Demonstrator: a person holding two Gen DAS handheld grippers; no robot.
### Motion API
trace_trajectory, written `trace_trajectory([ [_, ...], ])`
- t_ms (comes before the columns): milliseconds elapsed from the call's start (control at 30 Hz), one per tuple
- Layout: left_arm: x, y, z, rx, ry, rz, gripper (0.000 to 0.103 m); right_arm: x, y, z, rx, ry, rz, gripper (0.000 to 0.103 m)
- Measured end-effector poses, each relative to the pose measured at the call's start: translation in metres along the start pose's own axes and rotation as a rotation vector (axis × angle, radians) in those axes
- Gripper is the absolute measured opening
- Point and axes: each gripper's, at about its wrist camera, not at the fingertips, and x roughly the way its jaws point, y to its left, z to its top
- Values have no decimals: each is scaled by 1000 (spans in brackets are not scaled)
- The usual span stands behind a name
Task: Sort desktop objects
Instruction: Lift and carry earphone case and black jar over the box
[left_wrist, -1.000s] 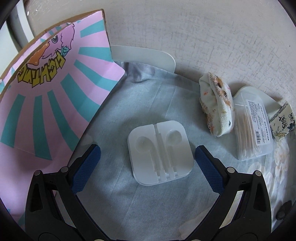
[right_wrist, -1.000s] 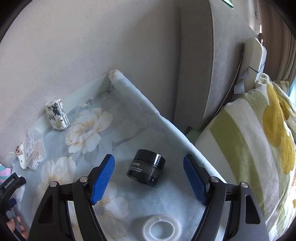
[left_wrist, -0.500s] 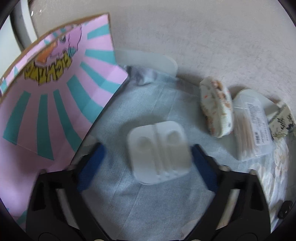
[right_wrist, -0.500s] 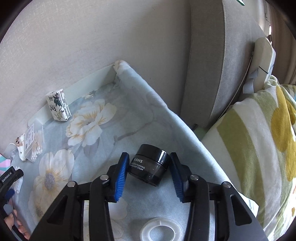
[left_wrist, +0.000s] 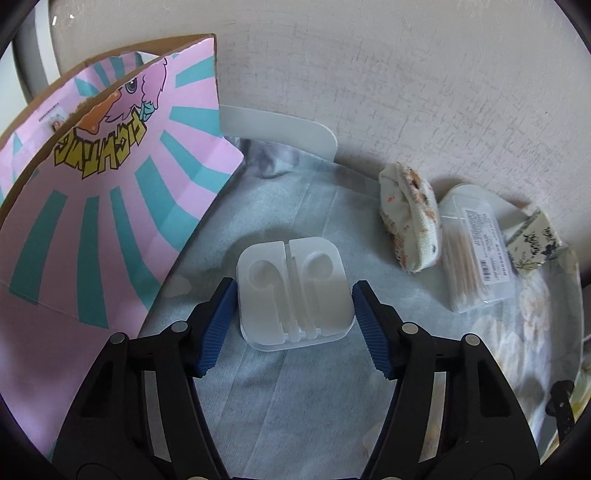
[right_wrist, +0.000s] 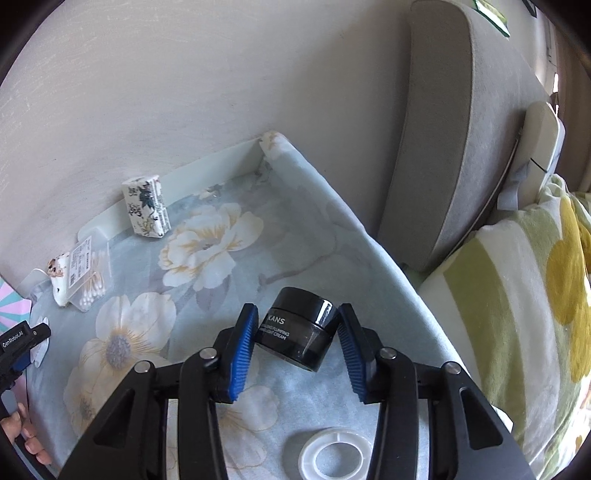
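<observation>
In the left wrist view, my left gripper (left_wrist: 293, 301) is shut on a white plastic earphone case (left_wrist: 293, 293) that lies on the pale blue cloth; both blue pads touch its sides. In the right wrist view, my right gripper (right_wrist: 297, 334) is shut on a black cream jar (right_wrist: 299, 334) marked KANS, which is tilted just above the floral cloth. Part of the left gripper (right_wrist: 20, 345) shows at the far left of the right wrist view.
A pink and teal cardboard box (left_wrist: 92, 206) stands open at the left. A rolled floral cloth (left_wrist: 410, 218), a cotton swab box (left_wrist: 476, 251) and a small printed box (left_wrist: 535, 236) lie by the wall. A clear tape roll (right_wrist: 334, 454) lies near the right gripper. A bed with a blanket (right_wrist: 517, 295) is at the right.
Both grippers have closed from wide open: the left onto the earphone case, the right onto the black jar, which now sits tilted between the pads.
</observation>
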Motion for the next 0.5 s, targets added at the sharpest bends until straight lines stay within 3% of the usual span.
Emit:
trace_trajectory([
  [233, -22, -14, -7, 73, -20, -31, 61, -2, 7, 0, -32, -6, 19, 41],
  [500, -74, -39, -4, 158, -105, -86, 61, -20, 14, 11, -78, -37, 50, 41],
])
